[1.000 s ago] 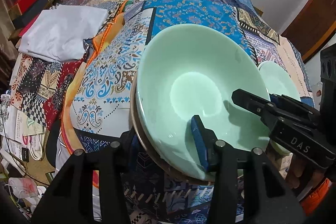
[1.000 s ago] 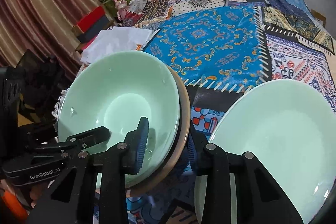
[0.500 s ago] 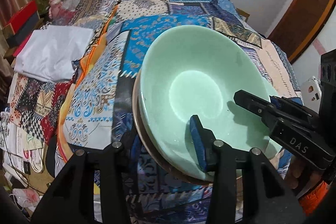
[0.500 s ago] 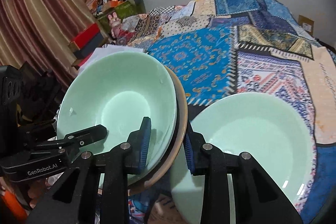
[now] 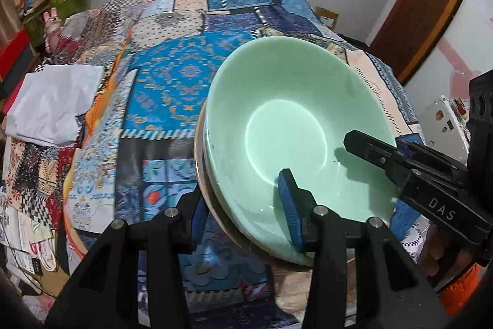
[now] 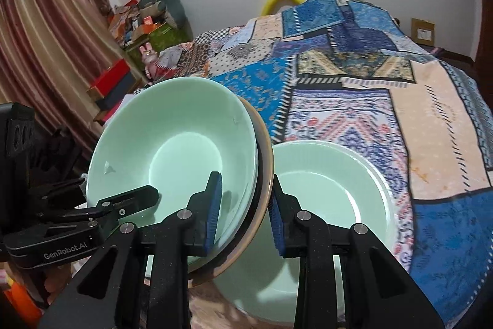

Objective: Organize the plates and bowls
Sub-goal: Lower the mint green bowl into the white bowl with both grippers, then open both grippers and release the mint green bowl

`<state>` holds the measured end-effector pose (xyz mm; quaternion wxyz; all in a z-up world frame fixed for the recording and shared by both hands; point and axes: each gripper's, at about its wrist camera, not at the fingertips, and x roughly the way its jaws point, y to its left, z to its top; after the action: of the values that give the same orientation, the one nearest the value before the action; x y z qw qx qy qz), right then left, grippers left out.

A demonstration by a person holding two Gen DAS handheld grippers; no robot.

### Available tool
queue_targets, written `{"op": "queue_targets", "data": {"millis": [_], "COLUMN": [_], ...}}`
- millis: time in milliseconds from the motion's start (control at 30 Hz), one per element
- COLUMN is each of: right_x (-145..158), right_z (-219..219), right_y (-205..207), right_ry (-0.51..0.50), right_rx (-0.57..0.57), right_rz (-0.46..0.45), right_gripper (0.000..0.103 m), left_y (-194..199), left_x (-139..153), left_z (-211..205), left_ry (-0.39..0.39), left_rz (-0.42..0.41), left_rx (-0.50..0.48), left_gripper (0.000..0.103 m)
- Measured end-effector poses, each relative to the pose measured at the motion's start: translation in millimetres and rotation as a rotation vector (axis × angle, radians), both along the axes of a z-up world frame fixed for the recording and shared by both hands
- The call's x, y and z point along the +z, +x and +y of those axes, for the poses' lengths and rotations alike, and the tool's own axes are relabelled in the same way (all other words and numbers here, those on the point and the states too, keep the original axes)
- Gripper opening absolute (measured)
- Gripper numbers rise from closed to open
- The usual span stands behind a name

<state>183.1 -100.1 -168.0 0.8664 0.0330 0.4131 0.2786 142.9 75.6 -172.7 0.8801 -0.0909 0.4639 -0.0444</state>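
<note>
Bowl stack point(image 5: 295, 125) tilts, mouth facing up toward the cameras, opposite rims clamped in left gripper point(image 5: 246, 211) and right gripper point(image 6: 245, 216) jaws.

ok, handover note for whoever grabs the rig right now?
Left hand-held gripper: shut on the near rim of the stacked green bowls.
Right hand-held gripper: shut on the same stack's opposite rim.
Stack is held tilted above the patchwork cloth.
Second green stack sits on the cloth just right of it.
Left: set the held stack down, probably onto the second one.
</note>
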Motion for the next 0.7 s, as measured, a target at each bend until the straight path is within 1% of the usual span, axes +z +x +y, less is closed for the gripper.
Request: {"op": "queue_targets", "data": {"millis": [267,700], "right_x": [-2.0,-23.9], "right_z": [-29.6,-62.3], "right_y": [-2.0,3.4], "right_ry": [-0.009,-0.003], "right_rx": [-0.045,-0.096], "right_rz": [0.012,0.074], "right_gripper": [0.026,0.026], "left_y": [7.3,28.8], "left_x": [-7.4,-31.6], "left_z": [-32.6,-63.7], "left_ry": [-0.012,-0.005], "left_rz": [0.023,0.084], "left_rx": [-0.053,-0.097], "left_gripper": [0.044,0.044]}}
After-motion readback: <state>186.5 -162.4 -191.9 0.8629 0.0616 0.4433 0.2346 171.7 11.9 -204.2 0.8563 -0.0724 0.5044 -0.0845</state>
